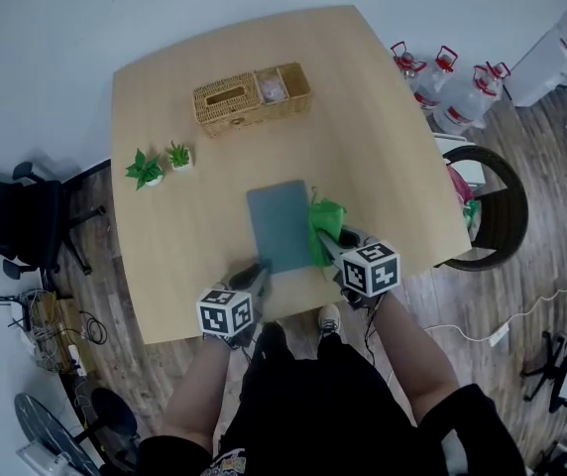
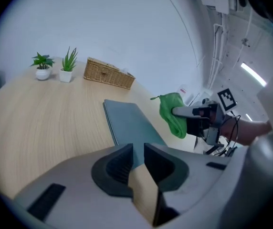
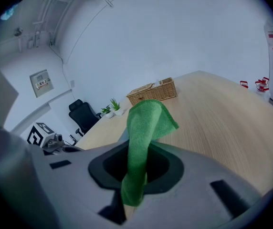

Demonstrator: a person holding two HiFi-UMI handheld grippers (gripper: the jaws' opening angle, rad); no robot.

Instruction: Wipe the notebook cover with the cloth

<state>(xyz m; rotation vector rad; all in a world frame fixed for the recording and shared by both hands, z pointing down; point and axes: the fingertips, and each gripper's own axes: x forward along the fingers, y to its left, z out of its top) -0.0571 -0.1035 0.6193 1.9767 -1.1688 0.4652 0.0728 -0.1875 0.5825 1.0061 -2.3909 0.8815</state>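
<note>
The left gripper [image 1: 260, 269] hovers at the table's near edge, its tips over the notebook's [image 1: 282, 224] near left corner. Its jaws stand a narrow slit apart with nothing between them. Just to its right, the right gripper [image 1: 331, 246] is clamped on the green cloth [image 1: 323, 221], which hangs folded from its jaws beside the notebook's right long edge. Whether the cloth touches the cover cannot be told.

The grey-blue notebook lies flat and closed, slightly turned, in the near middle of the wooden table [image 1: 383, 127]. Bare wood runs along both of its long sides, wider on the right, out to the table's curved right edge. Beyond its far edge is another clear band of wood.

Two small potted plants [image 1: 162, 164] stand well to the left. A wicker basket [image 1: 252, 97] sits near the far edge. Past the table's far right corner, water bottles [image 1: 452, 87] stand on the floor.
</note>
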